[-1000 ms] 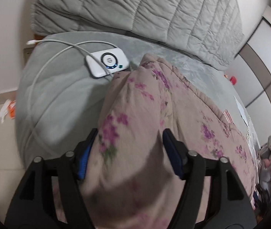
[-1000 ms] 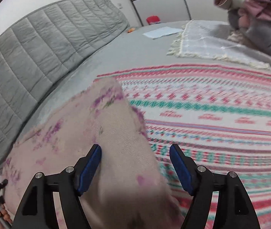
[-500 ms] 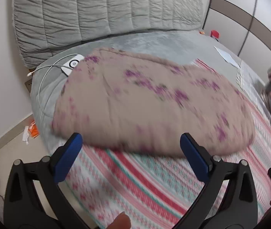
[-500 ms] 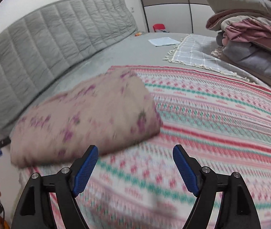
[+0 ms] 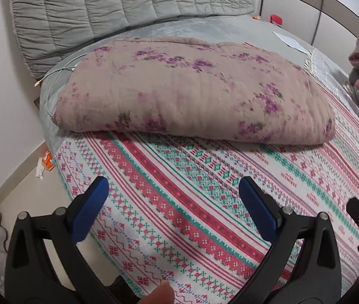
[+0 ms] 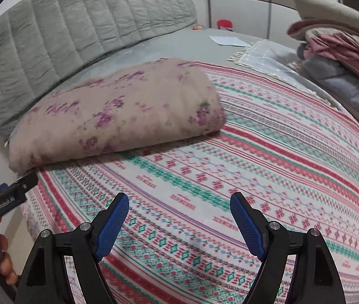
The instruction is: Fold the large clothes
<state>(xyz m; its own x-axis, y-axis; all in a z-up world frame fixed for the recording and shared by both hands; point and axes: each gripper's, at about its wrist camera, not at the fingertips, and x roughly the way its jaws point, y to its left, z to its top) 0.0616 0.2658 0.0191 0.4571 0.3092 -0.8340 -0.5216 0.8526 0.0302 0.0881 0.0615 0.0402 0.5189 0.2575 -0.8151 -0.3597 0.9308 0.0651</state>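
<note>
A folded beige quilt with purple flowers [image 5: 192, 91] lies on the bed, partly on a red, green and white striped blanket [image 5: 204, 190]. It also shows in the right wrist view [image 6: 118, 111]. My left gripper [image 5: 173, 190] is open and empty, held back above the striped blanket, well short of the quilt's near edge. My right gripper [image 6: 179, 205] is open and empty above the striped blanket [image 6: 268, 152], to the right of the quilt. The left gripper's side also shows at the left edge of the right wrist view [image 6: 7, 195].
A grey padded headboard [image 5: 128, 7] stands behind the quilt. A white cable [image 5: 60, 71] runs out from under it at the left. A pile of folded clothes [image 6: 336, 43] sits at the right. A fringed cloth [image 6: 262, 53] and paper [image 6: 227, 40] lie beyond. The floor [image 5: 15, 172] is left.
Both grippers were closed around the quilt a second ago. They let it go, it dropped folded onto the bed, and both have drawn back from it, open.
</note>
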